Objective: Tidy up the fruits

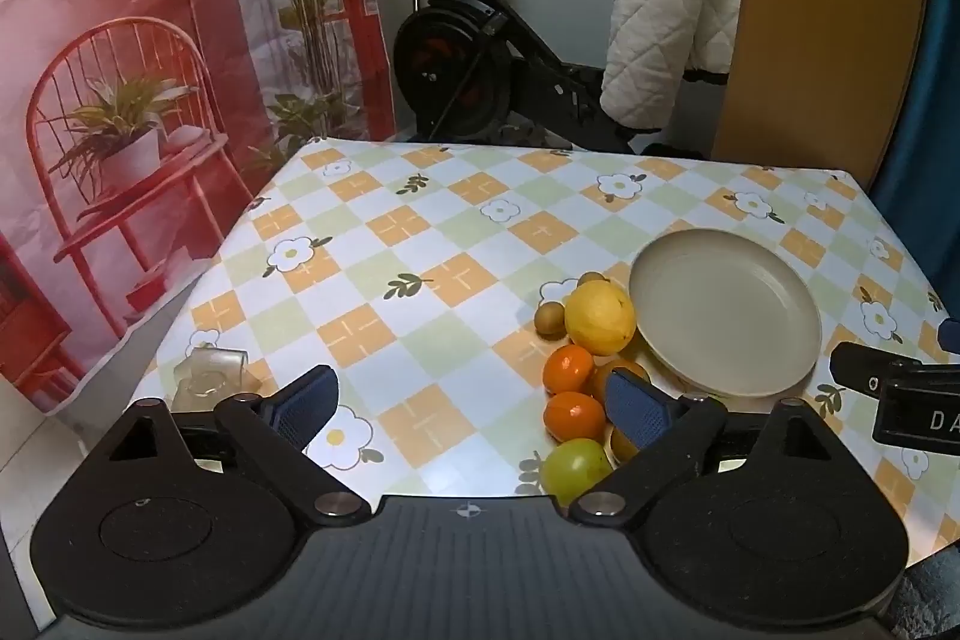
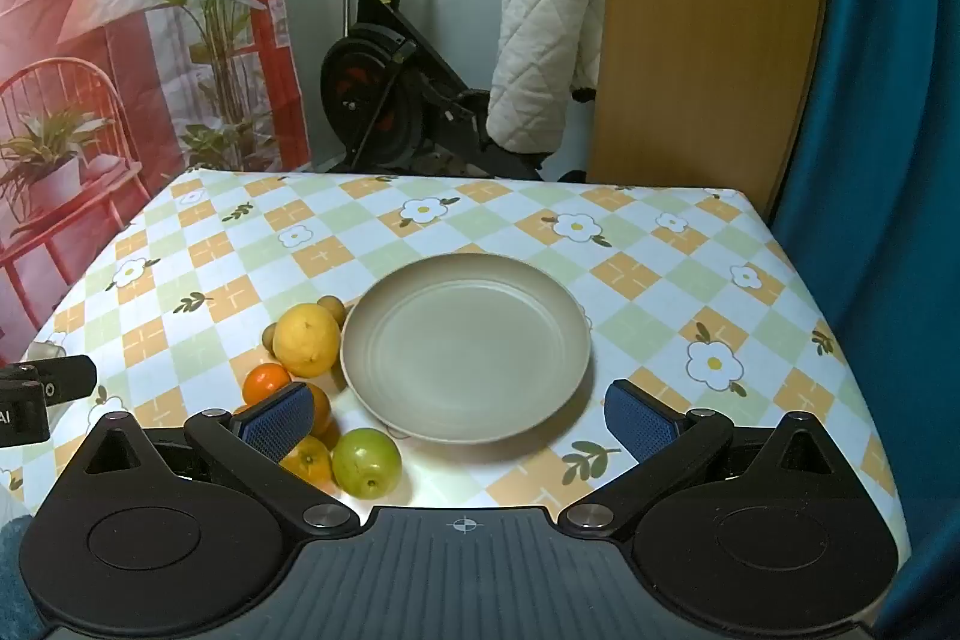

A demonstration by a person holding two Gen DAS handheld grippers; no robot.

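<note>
A beige plate [image 2: 465, 292] lies on the checkered tablecloth, with nothing in it; it also shows in the left wrist view [image 1: 726, 310]. Left of it lies a cluster of fruit: a yellow lemon [image 2: 306, 339] [image 1: 599, 316], several oranges [image 2: 267, 382] [image 1: 568, 368], a green apple [image 2: 366, 461] [image 1: 575, 467] and small brown fruits [image 2: 332, 307] [image 1: 549, 319]. My left gripper [image 1: 474, 403] is open and empty, above the table left of the fruit. My right gripper [image 2: 459, 415] is open and empty, over the plate's near rim.
A clear glass object [image 1: 210, 376] sits near the table's left edge. Behind the table stand an exercise bike [image 2: 390, 100], a quilted white blanket [image 2: 546, 40] and a wooden panel [image 2: 708, 28]. A printed red backdrop [image 1: 120, 100] hangs at the left.
</note>
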